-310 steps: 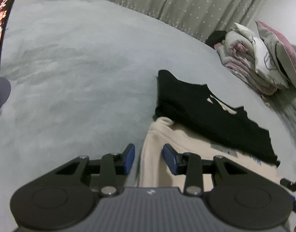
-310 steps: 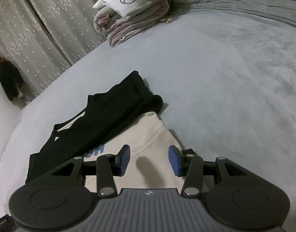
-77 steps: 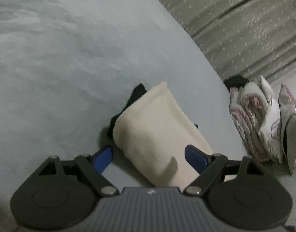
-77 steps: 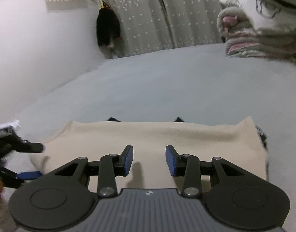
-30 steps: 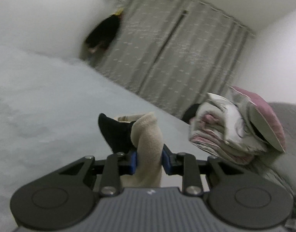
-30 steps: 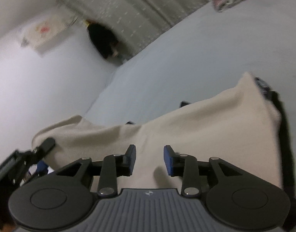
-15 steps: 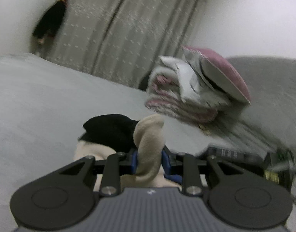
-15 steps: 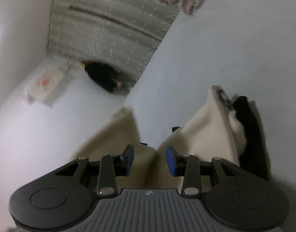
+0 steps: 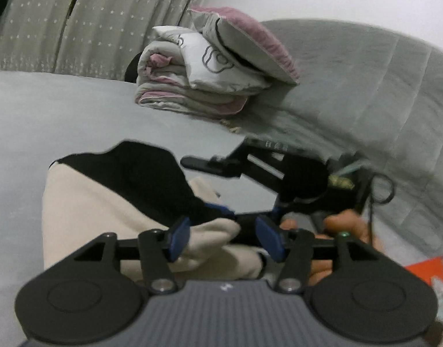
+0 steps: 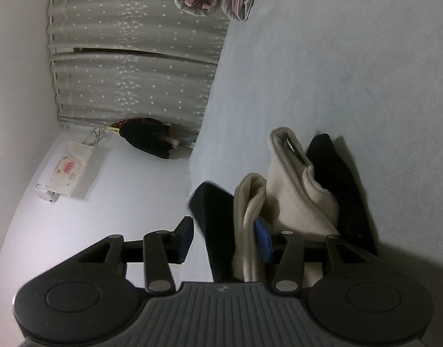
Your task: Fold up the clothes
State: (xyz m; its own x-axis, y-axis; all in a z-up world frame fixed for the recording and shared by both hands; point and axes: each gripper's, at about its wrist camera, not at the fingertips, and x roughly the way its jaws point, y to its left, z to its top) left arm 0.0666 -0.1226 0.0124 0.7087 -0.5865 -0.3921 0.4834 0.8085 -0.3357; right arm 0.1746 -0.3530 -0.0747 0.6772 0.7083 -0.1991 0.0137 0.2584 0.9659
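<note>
The cream sweatshirt [image 9: 105,202] lies folded over with the black garment [image 9: 152,173] on the bed [image 9: 62,110], short of the stacked bedding [image 9: 209,81]; both the left gripper [image 9: 225,238] and the right gripper [image 10: 224,240] have their jaws opening, cloth loose between them. I'd judge this fold nearly done, only tidying left.

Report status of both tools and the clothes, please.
Left tool and right tool opening, releasing. Cream garment folded over black garment on bed. Nothing blocking.

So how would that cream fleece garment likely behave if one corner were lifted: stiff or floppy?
Probably floppy: the cream fleece garment sags in soft rounded folds rather than holding an edge. Its thick pile suggests it is bulky but fairly light, and not slippery. With the left tongs and right tongs opening around the fabric, the fold may well slump or loosen.
</note>
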